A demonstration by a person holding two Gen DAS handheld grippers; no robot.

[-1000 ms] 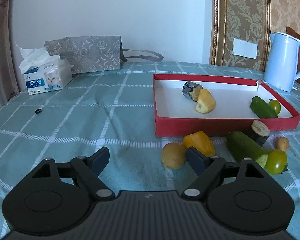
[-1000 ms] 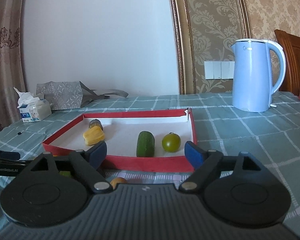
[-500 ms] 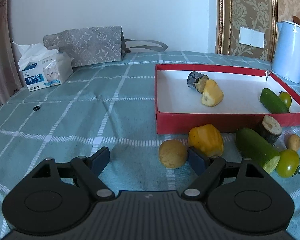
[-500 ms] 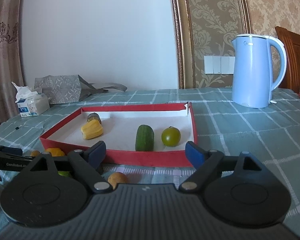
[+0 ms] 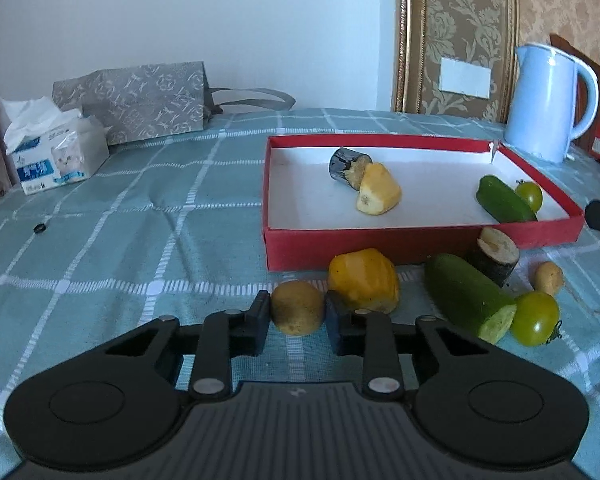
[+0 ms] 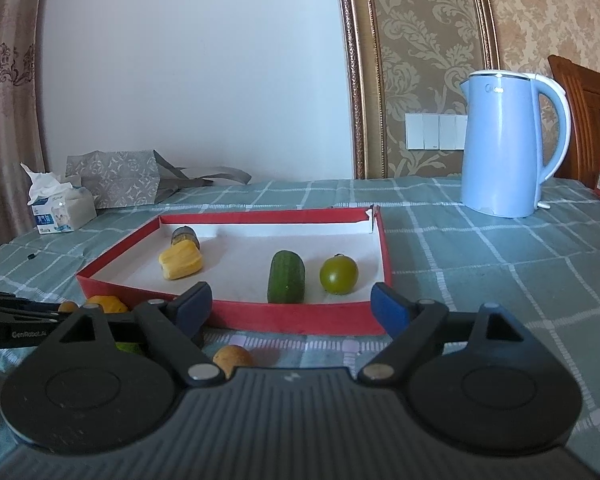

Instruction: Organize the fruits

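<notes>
My left gripper (image 5: 297, 314) is shut on a brown kiwi (image 5: 297, 307) that rests on the tablecloth in front of the red tray (image 5: 380, 246). Beside it lie a yellow pepper (image 5: 363, 280), a cut cucumber (image 5: 466, 296), a green tomato (image 5: 536, 318), an eggplant piece (image 5: 494, 250) and a small potato (image 5: 548, 278). In the tray (image 6: 300, 318) lie a yellow pepper piece (image 6: 180, 265), an eggplant piece (image 6: 185, 236), a cucumber (image 6: 286, 282) and a green tomato (image 6: 339, 275). My right gripper (image 6: 291, 306) is open and empty, at the tray's near wall.
A blue kettle (image 6: 508, 144) stands behind the tray to the right. A tissue box (image 5: 54, 152) and a grey paper bag (image 5: 136, 102) sit at the far left. A small black ring (image 5: 40, 228) lies on the cloth. The small potato (image 6: 232, 358) lies under my right gripper.
My left gripper has moved right and forward and closed its fingers on the kiwi. My right gripper has drifted slightly and stays open.
</notes>
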